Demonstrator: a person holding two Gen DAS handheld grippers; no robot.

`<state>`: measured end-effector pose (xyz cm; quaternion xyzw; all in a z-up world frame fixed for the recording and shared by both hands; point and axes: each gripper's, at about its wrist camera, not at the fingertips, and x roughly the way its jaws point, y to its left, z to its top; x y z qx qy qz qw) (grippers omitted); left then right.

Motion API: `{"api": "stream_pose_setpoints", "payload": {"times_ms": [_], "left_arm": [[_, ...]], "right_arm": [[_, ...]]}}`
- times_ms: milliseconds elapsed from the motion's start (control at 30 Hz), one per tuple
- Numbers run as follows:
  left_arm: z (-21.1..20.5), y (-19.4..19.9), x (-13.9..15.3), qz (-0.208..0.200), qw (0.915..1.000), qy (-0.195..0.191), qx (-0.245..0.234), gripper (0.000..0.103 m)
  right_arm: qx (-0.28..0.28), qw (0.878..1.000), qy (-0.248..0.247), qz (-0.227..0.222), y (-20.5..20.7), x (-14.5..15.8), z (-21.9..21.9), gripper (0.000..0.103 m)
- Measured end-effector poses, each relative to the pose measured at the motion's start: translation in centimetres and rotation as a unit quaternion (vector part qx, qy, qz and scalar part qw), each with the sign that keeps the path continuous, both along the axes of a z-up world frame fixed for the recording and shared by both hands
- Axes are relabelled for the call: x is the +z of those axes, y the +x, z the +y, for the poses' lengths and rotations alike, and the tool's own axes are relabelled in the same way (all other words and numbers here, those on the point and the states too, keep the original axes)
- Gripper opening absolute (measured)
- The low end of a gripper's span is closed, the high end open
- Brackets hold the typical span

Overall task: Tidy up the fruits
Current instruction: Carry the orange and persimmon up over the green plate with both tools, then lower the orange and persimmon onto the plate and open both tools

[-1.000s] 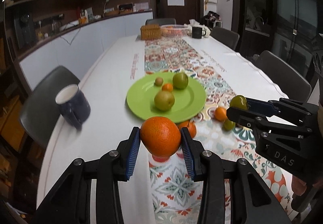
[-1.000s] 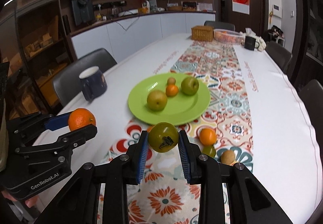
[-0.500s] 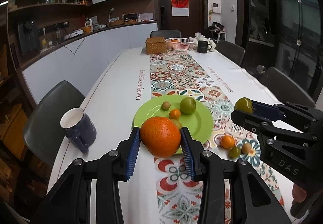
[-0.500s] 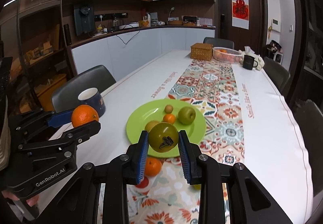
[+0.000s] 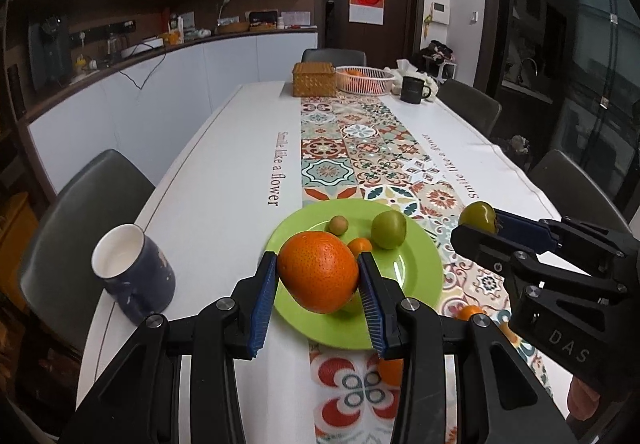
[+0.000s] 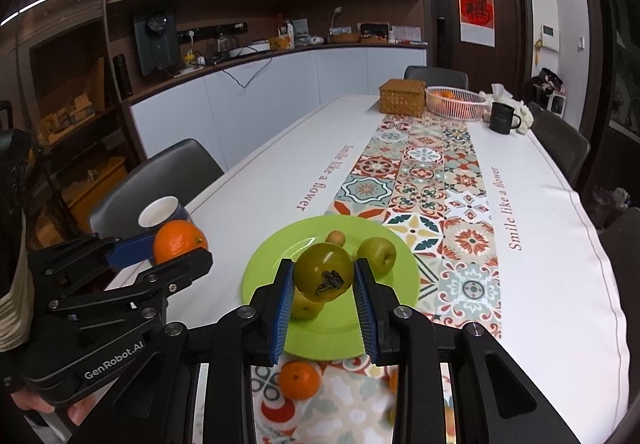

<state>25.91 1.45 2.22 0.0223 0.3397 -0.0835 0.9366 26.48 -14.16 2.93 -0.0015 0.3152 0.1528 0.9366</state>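
Note:
My left gripper (image 5: 318,278) is shut on a large orange (image 5: 318,276), held in the air above the near left part of a green plate (image 5: 416,276). My right gripper (image 6: 323,280) is shut on a green persimmon (image 6: 323,276), held above the same plate (image 6: 264,268). The plate holds a green apple (image 5: 388,230), a small brown fruit (image 5: 338,224), a small tangerine (image 5: 360,244) and a green pear (image 6: 306,308). Loose small oranges (image 6: 299,380) lie on the patterned runner near the plate's front edge.
A dark blue mug (image 5: 134,276) stands left of the plate near the table edge. At the far end are a wicker box (image 5: 314,79), a white basket with oranges (image 5: 364,79) and a black mug (image 5: 412,89). Grey chairs (image 5: 80,211) line both sides.
Both grippers have risen and pulled back with their fruits; the table appears lower and more of the room shows. Each still grips its fruit.

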Motion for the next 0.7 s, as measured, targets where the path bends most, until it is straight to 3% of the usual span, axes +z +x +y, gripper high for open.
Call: {"api": "stream_pose_setpoints", "payload": {"times_ms": [400,700], "left_arm": [[-0.3,6.4,-4.0,0.043,0.9989,0.017,-0.008,0.040],[-1.1,9.0,-6.1,0.064,0.9972,0.033,-0.021,0.040]], "right_arm": [[-0.008,0.998,-0.021,0.055,6.0,-3.7,0.8,0.031],[-0.017,0.996,-0.036,0.082,8.3,-6.2,0.8,0.031]]}}
